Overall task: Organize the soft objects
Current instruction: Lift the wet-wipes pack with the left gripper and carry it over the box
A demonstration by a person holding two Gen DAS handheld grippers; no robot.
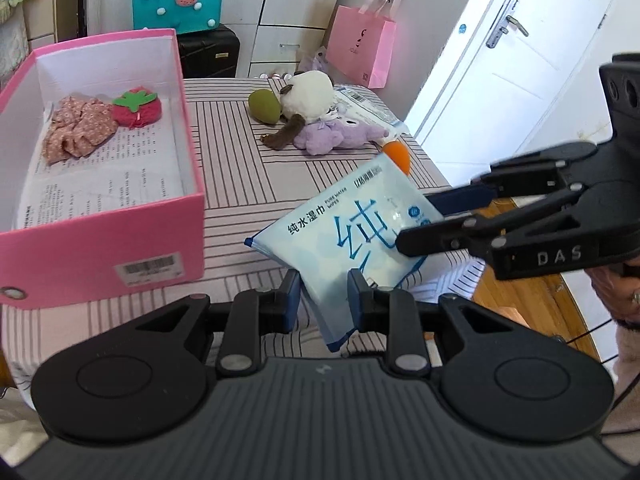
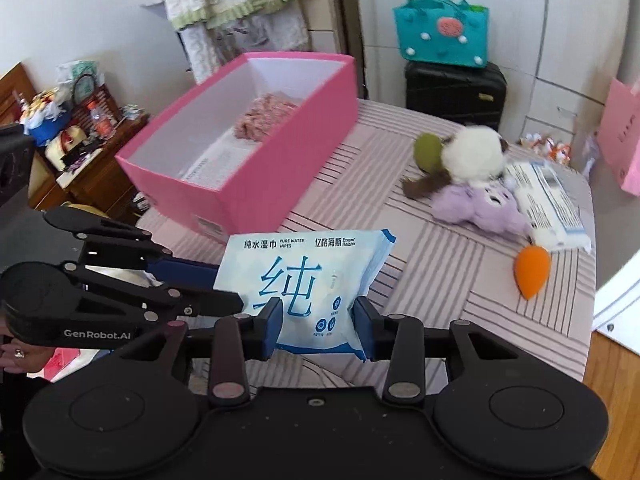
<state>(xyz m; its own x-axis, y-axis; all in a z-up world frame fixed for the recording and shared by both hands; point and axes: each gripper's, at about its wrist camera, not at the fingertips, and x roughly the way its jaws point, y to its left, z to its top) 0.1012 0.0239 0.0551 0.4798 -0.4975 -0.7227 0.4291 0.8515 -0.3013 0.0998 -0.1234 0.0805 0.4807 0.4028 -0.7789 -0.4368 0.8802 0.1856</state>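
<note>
A light-blue pack of wet wipes (image 1: 340, 216) (image 2: 304, 252) hangs tilted above the striped tabletop (image 1: 248, 176), close to the pink box (image 1: 100, 240) (image 2: 288, 152). My left gripper (image 1: 324, 296) (image 2: 229, 286) is shut on the pack's lower edge. My right gripper (image 2: 316, 320) (image 1: 418, 222) comes in from the right side with the pack between its pads, both touching it. In the box lie a floral cloth (image 1: 78, 128) and a red strawberry plush (image 1: 138, 110).
At the table's far side lie a white plush (image 1: 308, 94), a green toy (image 1: 264, 106), a purple plush (image 1: 336, 136), an orange drop-shaped toy (image 2: 532, 272) and a second white pack (image 2: 548, 204). The table's right edge drops to a wooden floor (image 1: 520, 300).
</note>
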